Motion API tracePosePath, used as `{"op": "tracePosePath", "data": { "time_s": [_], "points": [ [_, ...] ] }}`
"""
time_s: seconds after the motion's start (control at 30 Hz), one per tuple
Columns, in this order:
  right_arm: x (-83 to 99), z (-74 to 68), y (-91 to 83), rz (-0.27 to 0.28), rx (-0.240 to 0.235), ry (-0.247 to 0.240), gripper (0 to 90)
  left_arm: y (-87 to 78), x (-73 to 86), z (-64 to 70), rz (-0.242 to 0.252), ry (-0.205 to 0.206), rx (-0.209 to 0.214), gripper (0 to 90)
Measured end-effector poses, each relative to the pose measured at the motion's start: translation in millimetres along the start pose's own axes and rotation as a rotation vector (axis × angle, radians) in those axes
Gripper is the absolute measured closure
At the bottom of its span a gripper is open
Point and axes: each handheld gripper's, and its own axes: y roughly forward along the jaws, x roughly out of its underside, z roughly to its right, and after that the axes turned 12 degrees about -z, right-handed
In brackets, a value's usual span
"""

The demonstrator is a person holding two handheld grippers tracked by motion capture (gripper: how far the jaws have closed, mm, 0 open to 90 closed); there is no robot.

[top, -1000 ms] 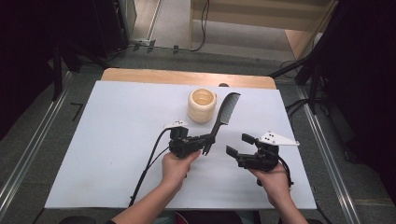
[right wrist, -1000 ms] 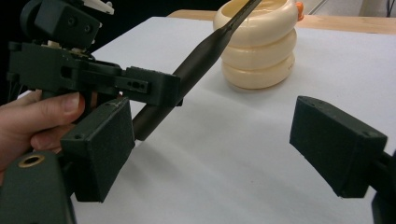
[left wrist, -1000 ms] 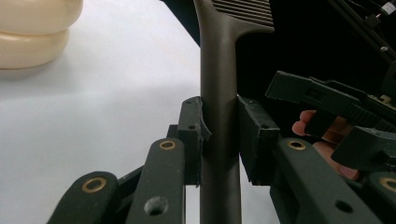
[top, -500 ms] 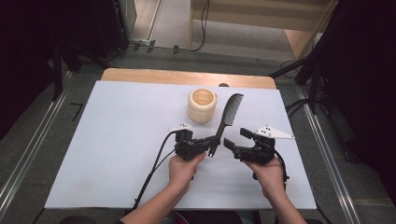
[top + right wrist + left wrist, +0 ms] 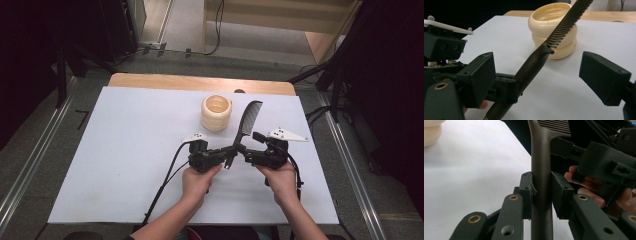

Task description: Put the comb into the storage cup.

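**Comb pinched by the handle, other claw standing by**

So the left gripper (image 5: 541, 192) had its two black jaws clamped tight on the smooth handle of the long dark plastic comb (image 5: 246, 125). Grabbing the handle made sense to me: the toothed end stayed free, pointing away from the person. The comb looked tilted up off the white table sheet (image 5: 125, 140), though I couldn't tell for sure whether the far tip touched. The right gripper (image 5: 549, 75) sat just beside it, jaws spread wide either side of the handle, probably lined up for a handover. Beyond the tip stood the cream ribbed cup (image 5: 216, 112), likely where it's headed.
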Motion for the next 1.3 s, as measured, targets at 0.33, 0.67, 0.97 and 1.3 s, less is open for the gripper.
{"op": "tracePosePath", "data": {
  "time_s": [0.33,0.67,0.97,1.3],
  "points": [
    [-5.4,-2.0,12.2,-0.014,0.003,0.003,12.8,0.9,0.6,0.2,0.007,-0.004,0.009,73.2],
    [-8.5,-3.0,21.3,-0.034,-0.004,0.010,19.9,1.3,2.4,0.4,0.016,0.009,0.017,73.2],
    [-12.2,-2.9,22.1,-0.065,-0.016,0.061,40.5,1.2,2.4,-0.7,0.023,-0.019,0.039,73.2],
    [-14.6,-2.3,21.3,-0.100,-0.045,0.139,55.4,2.3,2.7,-0.8,0.033,-0.007,0.030,73.2]
  ]
}}
